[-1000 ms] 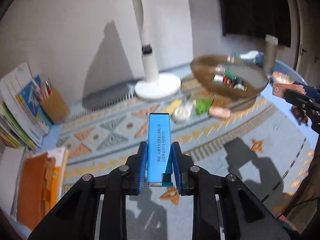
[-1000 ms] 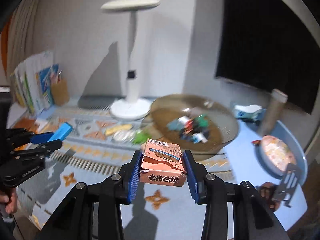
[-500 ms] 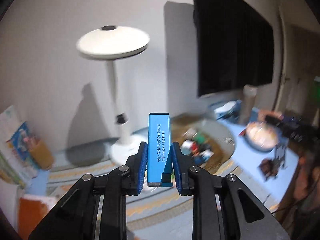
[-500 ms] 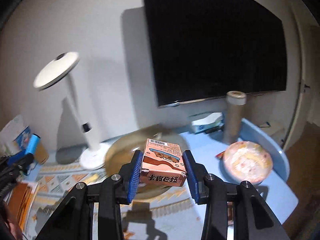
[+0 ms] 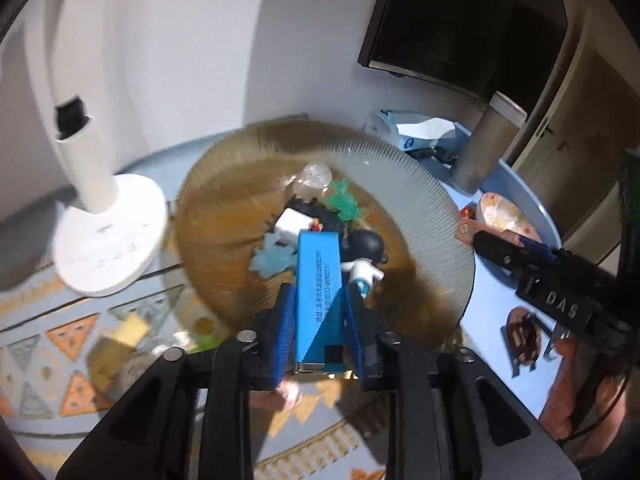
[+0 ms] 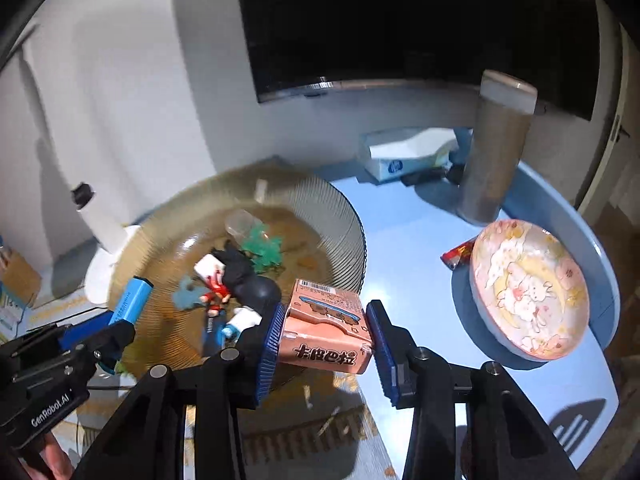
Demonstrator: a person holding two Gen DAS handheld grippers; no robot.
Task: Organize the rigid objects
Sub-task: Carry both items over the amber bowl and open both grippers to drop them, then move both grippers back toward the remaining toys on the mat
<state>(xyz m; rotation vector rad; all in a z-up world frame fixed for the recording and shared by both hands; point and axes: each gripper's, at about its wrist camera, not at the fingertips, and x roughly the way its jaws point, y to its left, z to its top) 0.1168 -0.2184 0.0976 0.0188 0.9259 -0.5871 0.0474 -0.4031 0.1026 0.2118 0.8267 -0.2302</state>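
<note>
You are at the drop-off step: your left gripper (image 5: 319, 320) clamps the blue box (image 5: 319, 292) and your right gripper (image 6: 326, 336) clamps the pink carton (image 6: 326, 332), both over the ribbed amber bowl (image 5: 432, 216). Next, I judge, open each over bare bowl at 12 o'clock, clear of the toy figures (image 6: 236, 280).

"GenRobot.AI" is on the left hand-held gripper (image 6: 100, 340) — "卡皮巴拉" on the pink carton (image 6: 326, 336), and "0512-669" on the blue box (image 5: 319, 296).

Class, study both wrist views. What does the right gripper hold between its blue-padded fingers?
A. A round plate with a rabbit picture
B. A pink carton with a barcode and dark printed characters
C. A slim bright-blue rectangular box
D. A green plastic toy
B: in the right wrist view the right gripper is shut on the pink carton with a barcode and dark printed characters, held above the near edge of the ribbed amber glass bowl.
</note>
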